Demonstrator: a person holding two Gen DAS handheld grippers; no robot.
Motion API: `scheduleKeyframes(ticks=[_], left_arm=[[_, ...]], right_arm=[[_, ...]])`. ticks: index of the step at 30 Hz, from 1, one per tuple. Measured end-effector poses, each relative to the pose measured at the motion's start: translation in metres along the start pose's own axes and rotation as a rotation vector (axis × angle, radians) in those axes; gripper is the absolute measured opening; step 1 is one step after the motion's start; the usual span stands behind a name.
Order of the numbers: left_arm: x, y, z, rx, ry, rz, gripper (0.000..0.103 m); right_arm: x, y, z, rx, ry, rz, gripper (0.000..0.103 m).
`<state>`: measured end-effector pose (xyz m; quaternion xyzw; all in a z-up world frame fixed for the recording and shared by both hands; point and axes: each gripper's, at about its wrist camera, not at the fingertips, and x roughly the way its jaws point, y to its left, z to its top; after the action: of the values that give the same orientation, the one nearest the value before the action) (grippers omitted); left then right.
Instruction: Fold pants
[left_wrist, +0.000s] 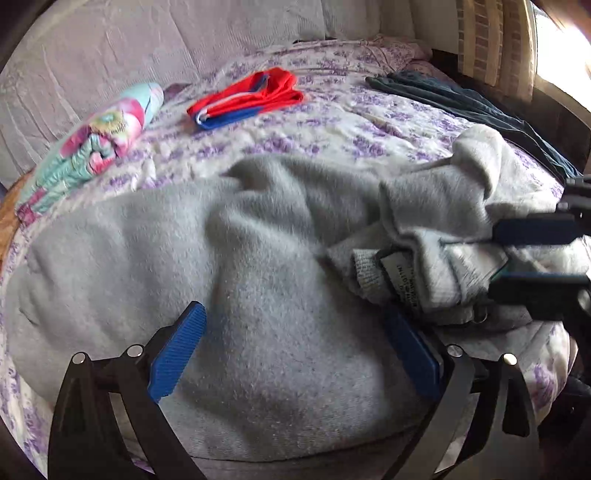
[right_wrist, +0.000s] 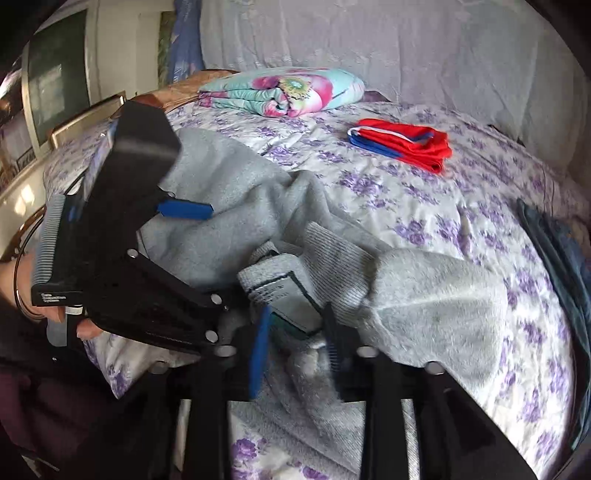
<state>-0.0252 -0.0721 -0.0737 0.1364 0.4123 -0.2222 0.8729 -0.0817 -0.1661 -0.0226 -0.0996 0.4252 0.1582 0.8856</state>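
Right now I see the grey pants (left_wrist: 258, 258) lying crumpled across the middle of the floral bedspread (left_wrist: 332, 122); my left gripper (left_wrist: 295, 350) hangs over them at the bottom of its frame, jaws wide apart, nothing between them; my right gripper (right_wrist: 295, 350) sits at the lower centre of its view, jaws partly apart around the bunched waistband and its label (right_wrist: 284, 291), though I cannot tell whether the pads press; folded red shorts (left_wrist: 247, 98) lie at upper centre.

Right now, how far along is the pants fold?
Done: red-and-blue garment lies folded on the bedspread. In hand: grey sweatpants are bunched, right gripper straddling the waistband, left gripper open above. Left: flatten and fold them.
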Motion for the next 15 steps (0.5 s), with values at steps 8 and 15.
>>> scheduleKeyframes(ticks=[8,15], left_arm=[[0.002,0.002,-0.001,-0.006,-0.008,0.002,0.098],[0.001,0.005,-0.001,-0.018,-0.015,-0.011,0.098]], right_arm=[[0.012,-0.003,0.01,0.05,0.042,-0.023,0.011],[-0.044,-0.019,0.038,0.154,-0.163,0.109,0.009]])
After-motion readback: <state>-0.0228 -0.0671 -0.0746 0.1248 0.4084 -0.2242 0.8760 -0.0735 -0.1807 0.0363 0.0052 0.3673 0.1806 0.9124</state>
